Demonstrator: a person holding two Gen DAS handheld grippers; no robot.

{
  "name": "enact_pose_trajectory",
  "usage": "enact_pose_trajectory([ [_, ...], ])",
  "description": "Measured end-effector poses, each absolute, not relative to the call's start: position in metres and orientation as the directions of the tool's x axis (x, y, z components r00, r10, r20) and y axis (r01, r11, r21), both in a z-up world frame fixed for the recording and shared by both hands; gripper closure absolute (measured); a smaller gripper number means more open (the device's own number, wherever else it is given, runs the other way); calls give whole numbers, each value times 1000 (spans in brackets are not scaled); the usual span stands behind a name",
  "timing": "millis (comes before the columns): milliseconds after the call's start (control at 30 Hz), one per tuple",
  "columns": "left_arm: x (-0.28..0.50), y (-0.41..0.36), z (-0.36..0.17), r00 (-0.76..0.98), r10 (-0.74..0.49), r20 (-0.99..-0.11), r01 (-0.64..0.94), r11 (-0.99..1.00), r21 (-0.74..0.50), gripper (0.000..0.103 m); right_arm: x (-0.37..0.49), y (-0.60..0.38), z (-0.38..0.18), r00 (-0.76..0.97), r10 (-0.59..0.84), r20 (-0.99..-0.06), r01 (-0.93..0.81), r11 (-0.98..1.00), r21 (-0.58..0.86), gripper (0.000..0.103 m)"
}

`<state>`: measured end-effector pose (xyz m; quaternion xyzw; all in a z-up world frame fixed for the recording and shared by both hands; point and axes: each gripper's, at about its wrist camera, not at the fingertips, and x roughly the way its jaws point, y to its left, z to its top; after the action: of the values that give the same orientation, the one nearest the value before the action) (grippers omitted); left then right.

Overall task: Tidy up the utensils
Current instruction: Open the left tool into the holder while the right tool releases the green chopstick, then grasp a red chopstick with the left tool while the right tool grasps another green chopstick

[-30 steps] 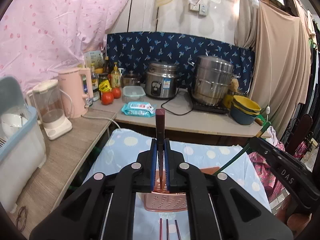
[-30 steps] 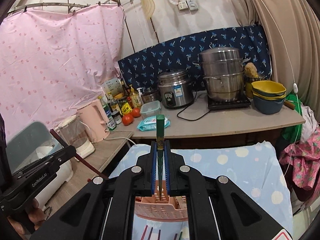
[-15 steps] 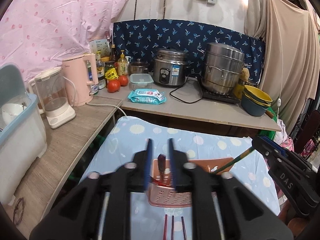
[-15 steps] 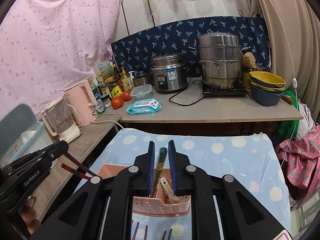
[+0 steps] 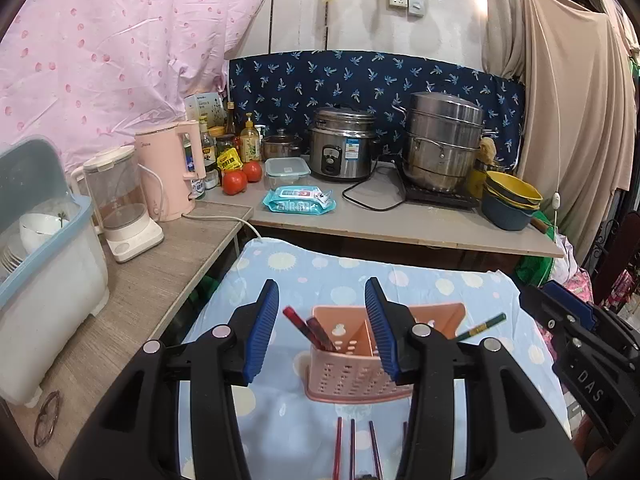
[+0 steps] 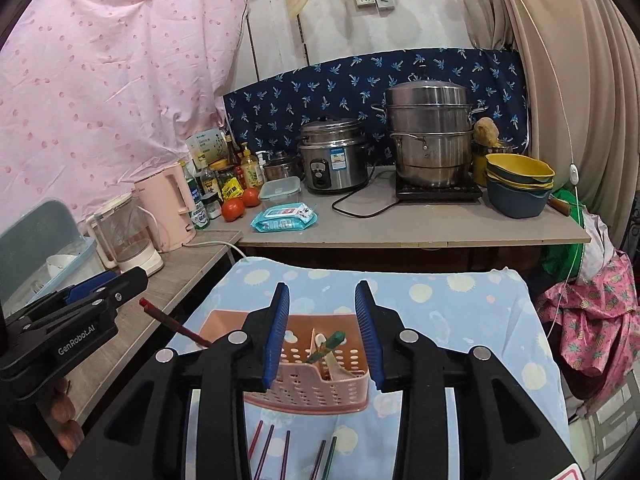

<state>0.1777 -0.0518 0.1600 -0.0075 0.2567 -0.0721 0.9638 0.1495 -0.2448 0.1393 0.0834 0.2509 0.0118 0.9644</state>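
A pink perforated basket (image 5: 352, 376) stands on the blue dotted tablecloth (image 5: 320, 272). In the left wrist view, dark red chopsticks (image 5: 310, 328) lean in its left compartment, between the opening jaws of my left gripper (image 5: 322, 328); the pads do not touch them. A green chopstick (image 5: 480, 326) sticks out to the right, below my right gripper (image 5: 576, 340). In the right wrist view, my right gripper (image 6: 322, 334) hangs over the basket (image 6: 320, 396) with jaws opening. The green chopstick (image 6: 326, 346) lies loose inside beside a white spoon (image 6: 338, 366). My left gripper (image 6: 72, 320) is at the left.
Several loose chopsticks (image 6: 280, 448) lie on the cloth in front of the basket. Counters on the left and at the back hold a dish rack (image 5: 44, 240), kettles (image 5: 168, 176), a rice cooker (image 5: 342, 152), a steamer pot (image 5: 444, 144) and stacked bowls (image 5: 510, 200).
Both grippers were shut, the left on a dark red chopstick and the right on a green one. Both jaws have opened and the chopsticks have dropped into the basket. Both grippers have sunk slightly.
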Motion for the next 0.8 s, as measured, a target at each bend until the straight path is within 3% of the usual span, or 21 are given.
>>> enact_pose_trajectory([
  [300,141,-42,131,831,-138,-538,141,989,-36,60,100,-237,107,840,36,-541,39,991,126,69],
  [800,82,-16,3,679,-78,-730,127,992,12,60,22,-231,-2,665,11,-746,101,989,105,69],
])
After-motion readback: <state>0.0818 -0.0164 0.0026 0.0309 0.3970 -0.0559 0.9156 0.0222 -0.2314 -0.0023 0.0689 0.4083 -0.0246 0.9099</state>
